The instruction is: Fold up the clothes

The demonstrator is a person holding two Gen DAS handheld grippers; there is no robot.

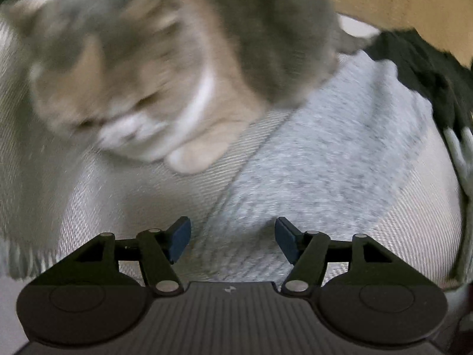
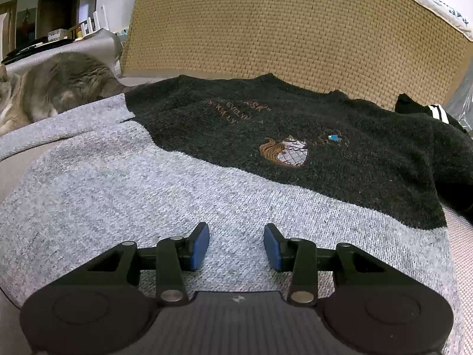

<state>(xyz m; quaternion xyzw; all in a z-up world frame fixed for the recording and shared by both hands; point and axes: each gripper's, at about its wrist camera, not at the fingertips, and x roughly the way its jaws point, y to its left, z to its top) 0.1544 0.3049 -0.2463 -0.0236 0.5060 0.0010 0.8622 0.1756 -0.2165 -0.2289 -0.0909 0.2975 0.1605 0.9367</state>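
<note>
We see a two-tone sweater (image 2: 207,183) spread flat on a pale woven sofa seat (image 1: 97,195), its light grey lower part toward us and its dark charcoal upper part toward the sofa's woven tan backrest (image 2: 280,35). On the dark part sit an embroidered squirrel-like animal (image 2: 285,152), a small blue fish (image 2: 334,138) and some stitched lettering (image 2: 236,111).

Our right gripper (image 2: 236,247) hangs just above the grey part near the front edge of the seat, its blue pads apart with nothing between them; we cannot tell whether they touch the knit.

Our left gripper (image 1: 233,239) points down at the left edge of the sweater, where the grey knit meets the bare seat. Its jaws stand apart and hold nothing.

A grey and tan cat (image 1: 153,68) lies on the seat just beside the sweater's left edge, heavily blurred in the left wrist view. At the right end of the seat, past the sweater, lies a black garment with white stripes (image 2: 434,112).
</note>
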